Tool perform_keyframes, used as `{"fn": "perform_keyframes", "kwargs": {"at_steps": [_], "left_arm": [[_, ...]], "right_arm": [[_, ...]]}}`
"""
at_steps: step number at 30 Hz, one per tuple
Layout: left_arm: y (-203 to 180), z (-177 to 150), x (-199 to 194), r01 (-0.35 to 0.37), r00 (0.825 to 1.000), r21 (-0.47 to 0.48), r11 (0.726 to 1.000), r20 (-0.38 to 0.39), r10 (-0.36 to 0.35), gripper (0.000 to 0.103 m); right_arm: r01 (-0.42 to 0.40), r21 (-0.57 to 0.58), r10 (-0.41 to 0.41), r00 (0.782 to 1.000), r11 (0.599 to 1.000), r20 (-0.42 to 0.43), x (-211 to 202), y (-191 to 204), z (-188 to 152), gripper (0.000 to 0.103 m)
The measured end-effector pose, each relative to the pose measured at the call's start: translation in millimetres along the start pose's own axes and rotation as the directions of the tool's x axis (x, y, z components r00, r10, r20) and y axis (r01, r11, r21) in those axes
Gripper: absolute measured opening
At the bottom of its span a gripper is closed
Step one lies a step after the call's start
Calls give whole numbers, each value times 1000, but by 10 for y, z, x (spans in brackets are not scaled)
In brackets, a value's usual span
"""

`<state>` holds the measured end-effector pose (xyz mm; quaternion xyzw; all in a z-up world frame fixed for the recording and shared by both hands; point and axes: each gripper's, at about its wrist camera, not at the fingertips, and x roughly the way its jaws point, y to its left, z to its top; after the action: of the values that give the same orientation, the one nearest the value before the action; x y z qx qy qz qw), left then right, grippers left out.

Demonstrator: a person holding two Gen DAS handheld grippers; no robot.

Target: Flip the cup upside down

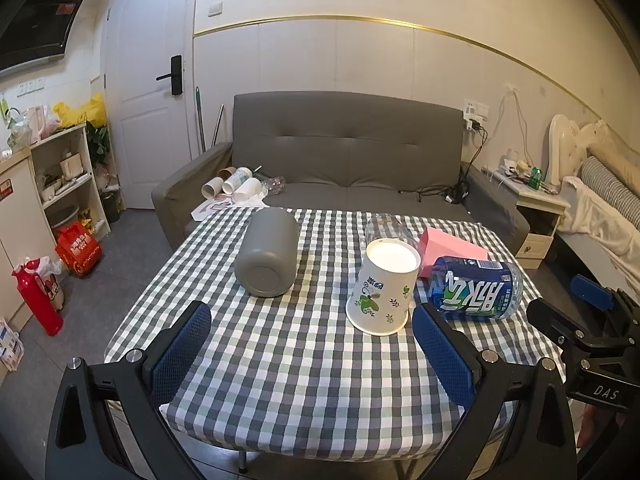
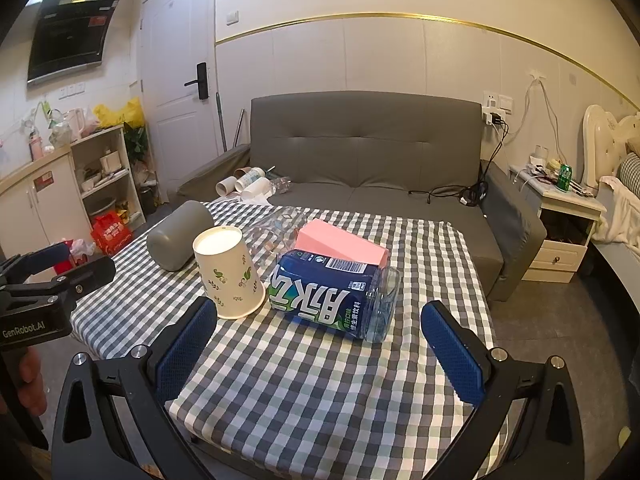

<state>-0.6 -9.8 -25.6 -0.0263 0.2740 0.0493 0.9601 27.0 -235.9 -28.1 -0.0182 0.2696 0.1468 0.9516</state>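
Left wrist view: paper cup [image 1: 382, 288] stands on the checked desk [image 1: 280, 360] with its wide rim down and closed base up, so by the look of it already inverted; axis near upright, leaning slightly. It lies just ahead of the left claw [image 1: 312, 344], off to the right of the claw's centre line, close to the right finger pad [image 1: 444, 354] but not touching it. Left claw is spread wide and empty, touching nothing. A grey cylinder [image 1: 266, 258] lies on its side far-left of the cup; a blue-labelled bottle [image 1: 476, 290] lies on its side just right of it, a pink box [image 1: 448, 250] behind. The other tool shows at the right edge.

Right wrist view: same cup [image 2: 230, 272] sits ahead and to the left of the right claw [image 2: 320, 344], beyond the left finger pad [image 2: 186, 350], apart from it. Bottle [image 2: 336, 298] lies directly ahead between the fingers' line, long axis left-right. Right claw is likewise spread wide, empty, no contact.

Judgement: left claw is the nearer and better lined up. If the flip counts as done, nothing remains but to withdraw; if a regrasp is wanted, the left claw needs a small shift right to straddle the cup wall, minding the bottle just beside it.
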Motion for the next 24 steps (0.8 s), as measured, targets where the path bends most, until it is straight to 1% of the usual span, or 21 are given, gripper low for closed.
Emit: {"fn": "perform_keyframes", "kwargs": {"at_steps": [24], "left_arm": [[8,1,16,-3,1000,3,1000,-4,3,103]], "right_arm": [[5,4,-5,1000,1000,-14,27,-1,-12,103]]}}
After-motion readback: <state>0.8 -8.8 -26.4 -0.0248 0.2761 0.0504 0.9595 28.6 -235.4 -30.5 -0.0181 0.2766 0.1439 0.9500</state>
